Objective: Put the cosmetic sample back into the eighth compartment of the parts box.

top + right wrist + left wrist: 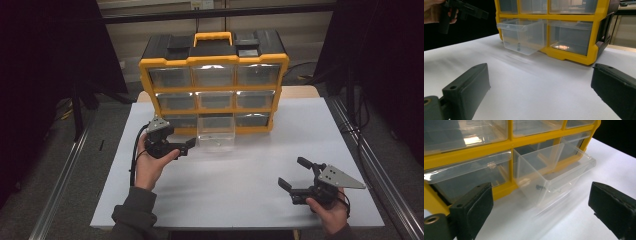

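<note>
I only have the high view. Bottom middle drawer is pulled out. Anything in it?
Observer: Yes. The left claw view shows one small dark part, maybe a screw, on the floor of the pulled-out drawer near its front wall.
Operator: Left claw holding the drawer?
Observer: No. The left claw is open, its pads apart with bare table between them; the drawer sits beyond them, untouched.
Operator: Right claw?
Observer: The right claw is open too, with nothing between its pads, and it points at the yellow drawer cabinet from well back.
</note>
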